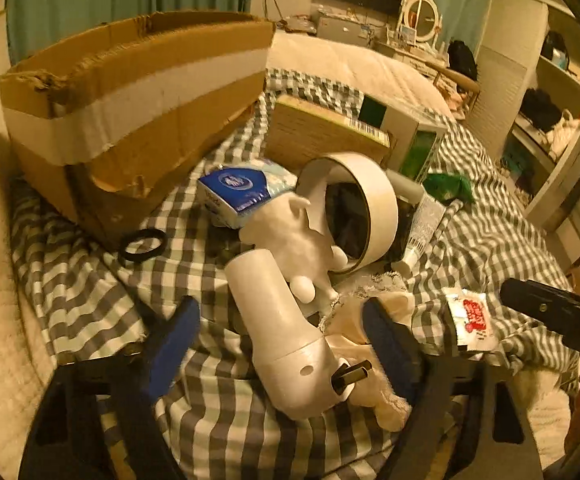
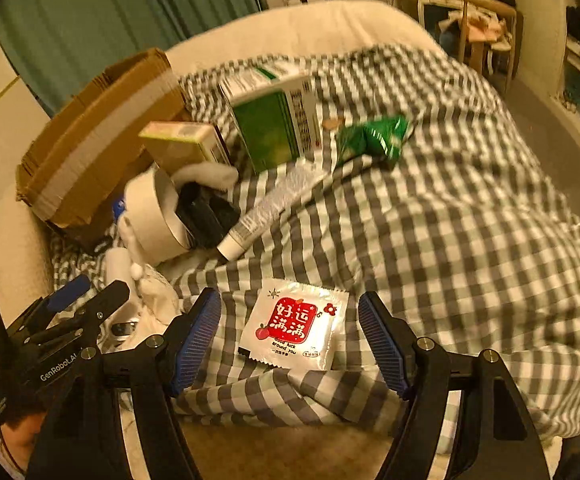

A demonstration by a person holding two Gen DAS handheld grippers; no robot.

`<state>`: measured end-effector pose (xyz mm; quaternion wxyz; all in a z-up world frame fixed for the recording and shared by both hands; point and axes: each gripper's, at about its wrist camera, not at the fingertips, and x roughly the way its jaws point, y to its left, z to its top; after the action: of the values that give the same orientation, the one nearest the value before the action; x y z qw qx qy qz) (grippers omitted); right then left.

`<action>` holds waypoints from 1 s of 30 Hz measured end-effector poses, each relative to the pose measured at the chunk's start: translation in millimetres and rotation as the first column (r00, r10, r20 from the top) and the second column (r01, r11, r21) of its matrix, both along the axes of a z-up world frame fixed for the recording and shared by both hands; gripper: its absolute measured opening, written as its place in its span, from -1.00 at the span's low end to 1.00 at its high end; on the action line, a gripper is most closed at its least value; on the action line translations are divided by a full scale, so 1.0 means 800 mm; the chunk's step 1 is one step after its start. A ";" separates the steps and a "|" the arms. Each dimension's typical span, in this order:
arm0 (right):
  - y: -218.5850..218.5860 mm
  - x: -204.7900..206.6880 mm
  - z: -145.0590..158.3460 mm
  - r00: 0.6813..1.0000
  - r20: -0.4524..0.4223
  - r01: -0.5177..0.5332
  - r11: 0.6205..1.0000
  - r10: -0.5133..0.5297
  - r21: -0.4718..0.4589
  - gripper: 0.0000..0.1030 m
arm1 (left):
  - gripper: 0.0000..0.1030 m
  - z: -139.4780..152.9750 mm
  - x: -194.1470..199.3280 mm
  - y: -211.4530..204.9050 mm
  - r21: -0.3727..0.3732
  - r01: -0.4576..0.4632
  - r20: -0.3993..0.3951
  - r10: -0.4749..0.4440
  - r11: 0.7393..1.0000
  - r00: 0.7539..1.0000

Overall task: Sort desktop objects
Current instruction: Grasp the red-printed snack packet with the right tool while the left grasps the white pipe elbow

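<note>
- Left gripper (image 1: 280,338): jaws released, straddling the white cylinder device (image 1: 282,332) on the checked cloth (image 1: 194,240).
- Cylinder looks rigid, smooth, likely slippery; take it mid-body across the width. Long axis runs 11 to 5 o'clock, nozzle end (image 1: 349,376) at 5.
- Right gripper (image 2: 290,344): jaws released around the flat sachet (image 2: 293,330). Light, limp; pinch an edge.
- Cardboard box (image 1: 130,92) at 10 o'clock.

A white bottle (image 1: 278,328) is lying tilted on the checked cloth, its neck pointing toward five o'clock. At two o'clock from it a white sachet (image 2: 295,326) with a red label is lying flat. A mirror (image 1: 353,208) is leaning at twelve.
</note>
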<state>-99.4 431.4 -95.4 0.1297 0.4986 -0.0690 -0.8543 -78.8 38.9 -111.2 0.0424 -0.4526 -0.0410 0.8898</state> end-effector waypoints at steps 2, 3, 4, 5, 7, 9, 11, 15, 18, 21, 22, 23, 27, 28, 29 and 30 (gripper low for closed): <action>-0.005 -0.008 -0.015 0.999 0.039 -0.006 1.000 0.006 -0.004 0.40 | 0.27 -0.012 -0.004 -0.003 0.027 -0.003 0.045 0.002 1.000 0.999; -0.007 -0.011 -0.021 0.998 0.057 -0.005 1.000 0.005 0.004 0.40 | 0.24 -0.016 -0.005 -0.005 0.037 -0.008 0.061 0.006 0.999 0.998; -0.010 -0.014 -0.029 0.997 0.076 -0.006 1.000 0.005 0.019 0.40 | 0.23 -0.020 -0.006 -0.009 0.047 -0.015 0.076 0.012 0.999 0.997; -0.012 -0.017 -0.038 0.996 0.094 -0.011 0.999 0.008 0.036 0.40 | 0.17 -0.022 -0.007 -0.013 0.059 -0.020 0.086 0.015 0.998 0.996; -0.016 -0.019 -0.045 0.994 0.108 -0.023 0.998 0.017 0.054 0.34 | 0.01 -0.022 -0.006 -0.018 0.088 -0.021 0.091 0.013 0.996 0.996; -0.019 -0.019 -0.047 0.993 0.111 -0.039 0.997 0.031 0.073 -0.20 | -0.02 -0.019 -0.002 -0.019 0.086 -0.015 0.087 0.008 0.996 0.996; -0.020 -0.016 -0.046 0.993 0.107 -0.052 0.993 0.041 0.104 -0.60 | -0.09 -0.013 0.003 -0.019 0.077 -0.003 0.075 -0.003 0.997 0.997; -0.019 -0.006 -0.038 0.994 0.097 -0.068 0.993 0.058 0.095 -0.85 | -0.16 0.000 0.014 -0.022 0.081 0.017 0.055 -0.021 0.997 0.998; -0.025 0.003 -0.036 0.989 0.113 -0.101 0.992 0.092 0.078 -0.82 | -0.16 0.008 0.021 -0.028 0.092 0.011 0.049 -0.016 0.996 0.999; -0.037 0.009 -0.030 0.988 0.109 -0.119 0.986 0.106 0.119 0.51 | -0.16 0.011 0.027 -0.034 0.113 -0.005 0.057 -0.001 0.994 0.998; -0.041 0.013 -0.027 0.988 0.095 -0.131 0.985 0.120 0.111 0.54 | -0.16 0.012 0.030 -0.037 0.124 -0.013 0.061 0.005 0.992 0.998; -0.044 0.015 -0.024 0.988 0.084 -0.140 0.984 0.131 0.109 0.51 | -0.16 0.012 0.032 -0.041 0.139 -0.020 0.065 0.011 0.990 0.998; -0.059 0.020 -0.030 0.982 0.092 -0.180 0.970 0.166 0.163 0.50 | -0.16 0.015 0.031 -0.049 0.160 -0.040 0.065 0.030 0.986 0.997; -0.063 0.020 -0.034 0.979 0.103 -0.191 0.966 0.175 0.174 0.35 | -0.16 0.016 0.029 -0.047 0.157 -0.043 0.059 0.034 0.987 0.998; -0.068 0.020 -0.042 0.975 0.123 -0.209 0.958 0.188 0.195 0.04 | -0.16 0.017 0.029 -0.046 0.152 -0.045 0.052 0.038 0.987 0.998; -0.071 0.020 -0.047 0.971 0.135 -0.222 0.951 0.196 0.215 -0.05 | -0.16 0.019 0.029 -0.046 0.150 -0.046 0.046 0.040 0.988 0.998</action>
<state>-83.1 374.8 -132.8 0.1572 0.5618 0.0756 -0.8087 -55.5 1.7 -96.1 0.0564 -0.4659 -0.1189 0.8750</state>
